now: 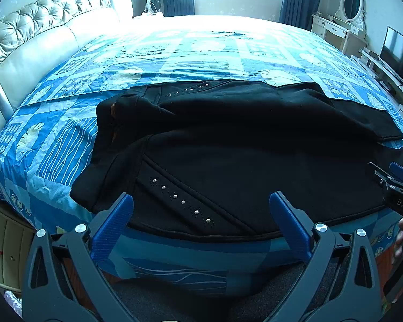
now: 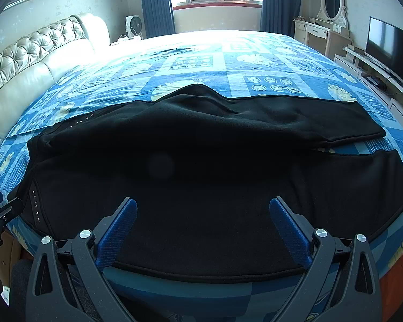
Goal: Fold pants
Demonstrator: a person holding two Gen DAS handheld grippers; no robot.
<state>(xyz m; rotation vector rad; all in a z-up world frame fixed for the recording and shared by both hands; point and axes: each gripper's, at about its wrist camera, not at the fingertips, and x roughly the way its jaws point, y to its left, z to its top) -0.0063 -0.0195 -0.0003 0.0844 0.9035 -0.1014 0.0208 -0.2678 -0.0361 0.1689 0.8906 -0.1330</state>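
Right now we have the black pants [image 1: 228, 145] spread sideways across the near part of the bed [image 1: 174, 53], on its blue patterned bedspread [image 2: 228, 61]. Their waistband [image 1: 112, 123] lies bunched toward the padded headboard [image 1: 40, 32], and both legs run toward the side where the television [image 2: 389, 43] stands. A row of small metal studs [image 1: 180, 198] marks the near pocket. Our left gripper [image 1: 201, 212] hovers over the near edge by that pocket, jaws spread wide and holding nothing. Our right gripper [image 2: 202, 214] hangs above the near leg, likewise wide apart and empty. The leg ends [image 2: 362, 134] lie slightly apart.
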